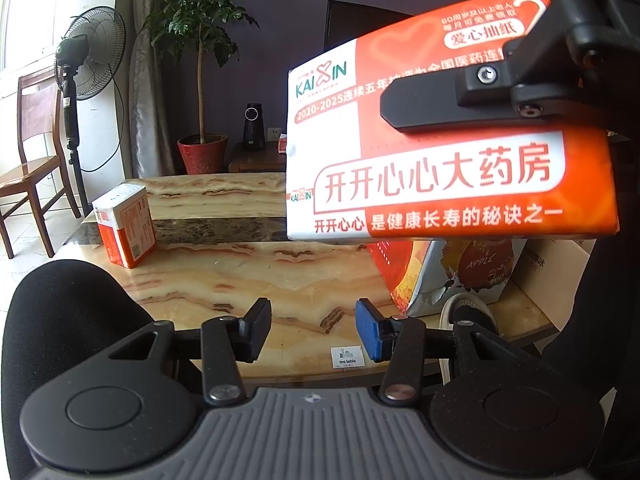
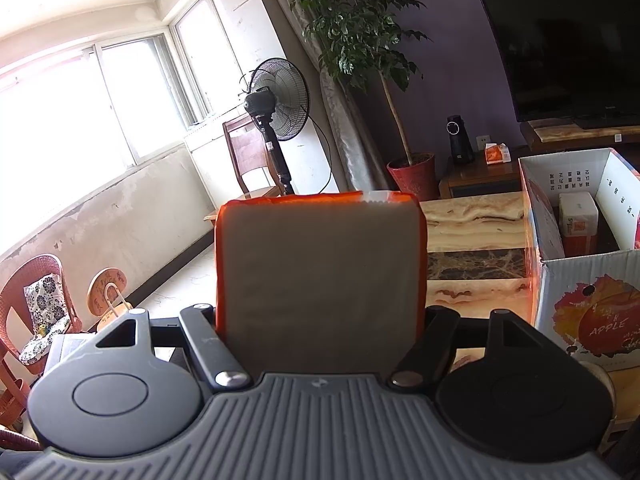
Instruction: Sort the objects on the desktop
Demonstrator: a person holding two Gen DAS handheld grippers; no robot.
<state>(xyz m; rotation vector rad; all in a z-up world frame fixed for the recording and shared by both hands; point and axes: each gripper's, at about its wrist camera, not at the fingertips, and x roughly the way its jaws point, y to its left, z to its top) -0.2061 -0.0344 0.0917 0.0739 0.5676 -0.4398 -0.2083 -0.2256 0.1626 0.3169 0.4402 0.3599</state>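
My right hand-held gripper (image 2: 320, 316) is clamped on an orange-and-white tissue pack (image 1: 448, 184), its fingers pressed against the pack's two sides, holding it up in the air above the tabletop (image 1: 224, 280). The pack hangs just above and to the right of my left hand-held gripper (image 1: 312, 332), which is about half open with nothing between its pads. A second tissue pack (image 1: 125, 224) stands upright on the tabletop, well apart to the left. The cardboard apple box (image 2: 580, 280) sits to the right, with another pack (image 2: 578, 216) inside.
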